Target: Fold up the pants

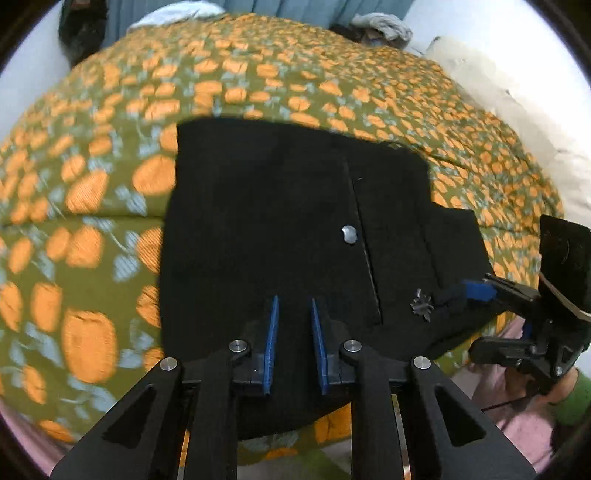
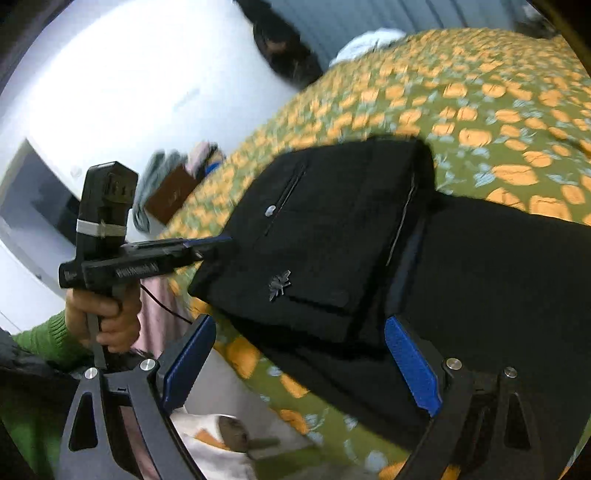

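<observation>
Black pants (image 1: 280, 229) lie folded on a bed with a green and orange floral cover (image 1: 85, 192); they also show in the right wrist view (image 2: 332, 236). A silver button (image 1: 348, 235) and a small silver emblem (image 1: 422, 304) show on the top layer. My left gripper (image 1: 293, 302) is over the near edge of the pants, its blue fingers a little apart with nothing between them. My right gripper (image 2: 299, 321) is wide open at the pants' near corner, with the cloth lying between its fingers. In the left wrist view its fingertips (image 1: 478, 290) touch the right edge.
The bed cover (image 2: 498, 110) spreads far beyond the pants. A white wall (image 2: 129, 74) and dark items stand past the bed's far side. Grey clothing (image 1: 384, 26) lies at the bed's back edge. A green-sleeved hand (image 2: 103, 317) holds the left gripper.
</observation>
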A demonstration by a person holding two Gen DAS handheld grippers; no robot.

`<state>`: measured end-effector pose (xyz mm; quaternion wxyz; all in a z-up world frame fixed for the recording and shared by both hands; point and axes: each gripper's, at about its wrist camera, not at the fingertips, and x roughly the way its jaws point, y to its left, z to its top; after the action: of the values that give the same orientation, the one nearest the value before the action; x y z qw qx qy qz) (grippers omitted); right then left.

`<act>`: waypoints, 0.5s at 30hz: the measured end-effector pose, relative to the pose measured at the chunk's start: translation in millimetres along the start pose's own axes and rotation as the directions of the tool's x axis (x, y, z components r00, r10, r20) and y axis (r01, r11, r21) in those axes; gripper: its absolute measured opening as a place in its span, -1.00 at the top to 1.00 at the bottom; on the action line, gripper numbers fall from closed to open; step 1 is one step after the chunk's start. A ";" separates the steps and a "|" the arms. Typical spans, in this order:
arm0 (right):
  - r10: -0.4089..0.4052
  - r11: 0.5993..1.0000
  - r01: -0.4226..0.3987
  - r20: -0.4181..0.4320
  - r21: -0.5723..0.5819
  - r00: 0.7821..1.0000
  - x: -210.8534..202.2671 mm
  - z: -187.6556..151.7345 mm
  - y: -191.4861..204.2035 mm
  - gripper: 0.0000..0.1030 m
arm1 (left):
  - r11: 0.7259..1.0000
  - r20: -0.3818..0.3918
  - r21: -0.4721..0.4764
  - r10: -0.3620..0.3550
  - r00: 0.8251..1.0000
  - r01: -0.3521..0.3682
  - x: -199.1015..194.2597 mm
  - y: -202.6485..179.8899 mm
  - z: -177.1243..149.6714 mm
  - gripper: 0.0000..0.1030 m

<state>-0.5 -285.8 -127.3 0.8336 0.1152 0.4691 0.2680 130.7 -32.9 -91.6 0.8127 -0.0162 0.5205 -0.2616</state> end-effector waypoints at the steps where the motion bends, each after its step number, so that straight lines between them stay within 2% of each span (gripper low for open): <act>1: 0.012 1.000 -0.012 -0.007 -0.003 1.000 2.4 1.7 -1.5 -0.80 | 1.000 0.006 -0.010 -0.012 1.000 0.012 -1.4 1.9 1.1 0.66; 3: 0.075 0.997 -0.075 -0.020 0.009 0.997 3.4 6.6 -3.8 -0.80 | 1.000 0.003 -0.006 -0.029 1.000 0.029 -3.6 4.8 2.7 0.66; 7: 0.139 0.990 -0.137 -0.081 0.022 0.987 9.1 15.8 -11.4 -0.81 | 0.997 0.015 -0.039 -0.059 0.998 0.059 -3.4 13.0 -0.5 0.66; 10: 0.196 0.980 -0.189 -0.180 0.057 0.964 22.0 20.3 -18.8 -0.82 | 0.998 0.018 -0.027 -0.057 0.998 0.058 -1.1 11.7 -3.0 0.66; 11: 0.224 0.974 -0.212 -0.192 0.084 0.955 27.8 26.0 -27.0 -0.82 | 0.998 0.020 -0.020 -0.053 0.998 0.053 -0.2 9.7 -3.2 0.66; 13: 0.295 0.948 -0.269 -0.157 0.169 0.942 31.8 32.6 -42.5 -0.77 | 0.999 0.026 -0.010 -0.044 0.999 0.044 -0.9 8.1 -3.9 0.65; 14: 0.313 0.936 -0.280 -0.140 0.213 0.939 33.2 33.5 -48.3 -0.58 | 0.999 0.027 -0.005 -0.039 0.999 0.039 -0.9 7.5 -3.6 0.65; 15: 0.326 0.927 -0.289 -0.133 0.240 0.936 34.9 35.6 -51.3 -0.22 | 0.999 0.029 -0.004 -0.037 0.999 0.037 -1.0 7.5 -3.6 0.64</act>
<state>61.4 -306.9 -156.2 0.7201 0.2544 0.5412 0.3519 130.4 -25.1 -94.7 0.8151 -0.0316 0.5087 -0.2753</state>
